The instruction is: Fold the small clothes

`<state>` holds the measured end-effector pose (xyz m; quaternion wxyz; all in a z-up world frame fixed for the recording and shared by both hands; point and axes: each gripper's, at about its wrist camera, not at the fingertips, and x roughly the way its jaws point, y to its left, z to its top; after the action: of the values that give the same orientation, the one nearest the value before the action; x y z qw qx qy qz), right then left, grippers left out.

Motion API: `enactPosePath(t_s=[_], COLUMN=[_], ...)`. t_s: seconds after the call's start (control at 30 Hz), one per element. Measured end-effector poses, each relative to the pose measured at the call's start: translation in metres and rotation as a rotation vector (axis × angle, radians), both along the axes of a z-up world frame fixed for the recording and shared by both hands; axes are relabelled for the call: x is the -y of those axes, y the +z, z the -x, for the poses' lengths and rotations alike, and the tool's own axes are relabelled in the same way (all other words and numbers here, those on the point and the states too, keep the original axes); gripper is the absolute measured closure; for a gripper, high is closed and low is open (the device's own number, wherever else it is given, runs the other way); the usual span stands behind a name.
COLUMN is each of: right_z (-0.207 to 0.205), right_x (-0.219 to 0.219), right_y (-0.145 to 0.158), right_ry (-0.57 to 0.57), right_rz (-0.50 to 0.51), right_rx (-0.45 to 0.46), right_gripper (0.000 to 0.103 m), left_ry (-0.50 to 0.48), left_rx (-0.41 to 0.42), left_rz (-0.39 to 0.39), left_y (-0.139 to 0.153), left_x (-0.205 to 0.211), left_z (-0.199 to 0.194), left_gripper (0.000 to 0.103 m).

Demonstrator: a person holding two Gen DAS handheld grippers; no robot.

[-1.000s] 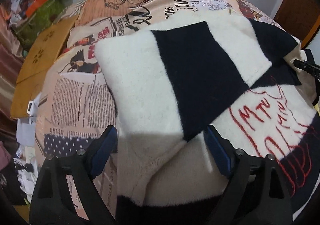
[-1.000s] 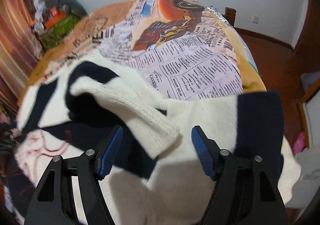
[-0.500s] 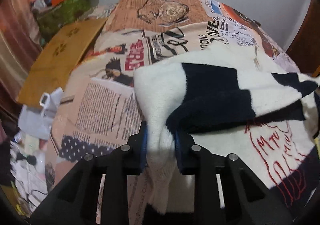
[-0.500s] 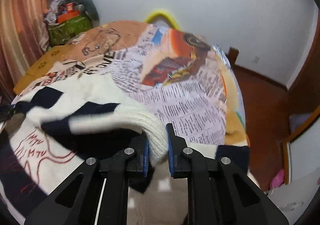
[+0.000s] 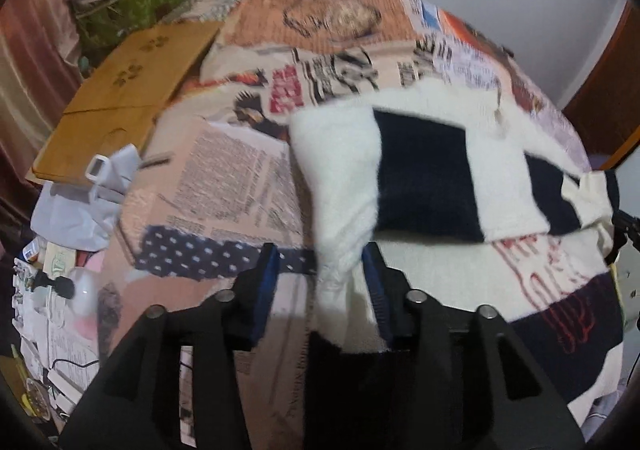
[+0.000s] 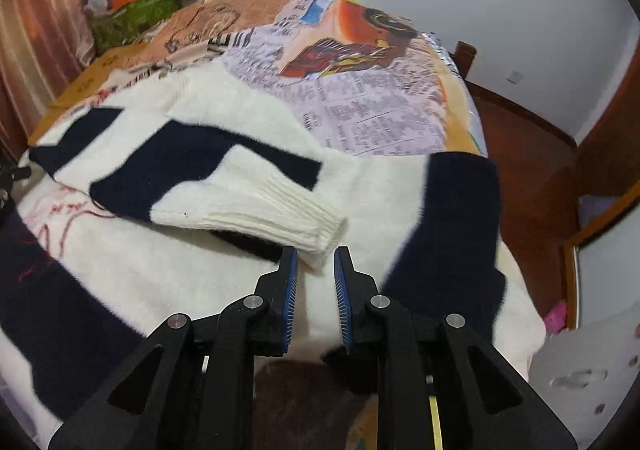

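White and navy fluffy knit sweater (image 6: 248, 154) lay spread over the newspaper-print bedcover (image 6: 372, 106), both sleeves folded across its red-lettered front. My left gripper (image 5: 320, 274) stood wide apart around the white sleeve edge (image 5: 336, 250), neither pad pressing the fabric that I could see. My right gripper (image 6: 315, 262) was parted only a little, its blue pads (image 6: 291, 282) just beside the ribbed white cuff (image 6: 304, 226), and I couldn't tell whether they touched it. A brown cardboard sheet (image 5: 124, 90) lay left of the bed.
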<state>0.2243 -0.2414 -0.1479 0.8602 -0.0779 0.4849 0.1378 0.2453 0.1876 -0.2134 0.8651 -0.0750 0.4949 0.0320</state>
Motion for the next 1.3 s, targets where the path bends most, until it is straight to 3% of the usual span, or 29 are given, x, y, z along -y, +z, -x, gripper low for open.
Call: enactPosePath(t_s=[0.13, 0.3, 0.5, 0.7, 0.77, 0.93, 1.17, 1.3], right_z=[-0.001, -0.027, -0.050, -0.046, -0.048, -0.049, -0.049, -0.059], right_x=[0.006, -0.004, -0.013, -0.016, -0.016, -0.015, -0.020, -0.019], right_y=[0.022, 0.012, -0.038, -0.050, -0.049, -0.045, -0.017, -0.025], right_ry=[-0.025, -0.030, -0.057, -0.048, -0.044, -0.029, -0.014, -0.034], right_rz=[-0.061, -0.088, -0.096, -0.090, -0.091, -0.086, -0.050, -0.019], right_rx=[0.061, 0.047, -0.088, -0.091, -0.095, -0.074, 0.045, 0.040], right_gripper=[0.064, 0.063, 0.063, 0.063, 0.065, 0.092, 0.094, 0.094], left_ry=[0.056, 0.111, 0.130, 0.075, 0.067, 0.056, 0.034, 0.032], left_rx=[0.069, 0.089, -0.002, -0.093, -0.115, -0.141, -0.137, -0.141], left_rz=[-0.014, -0.035, 0.015, 0.037, 0.043, 0.038, 0.014, 0.000], left_y=[0.026, 0.035, 0.004, -0.035, -0.046, -0.059, -0.052, -0.051], left_x=[-0.015, -0.030, -0.036, -0.019, -0.014, -0.010, -0.007, -0.003], left_z=[-0.002, -0.023, -0.053, -0.064, -0.065, -0.062, -0.053, -0.048], left_gripper=[0.038, 0.028, 0.025, 0.025, 0.025, 0.023, 0.022, 0.020])
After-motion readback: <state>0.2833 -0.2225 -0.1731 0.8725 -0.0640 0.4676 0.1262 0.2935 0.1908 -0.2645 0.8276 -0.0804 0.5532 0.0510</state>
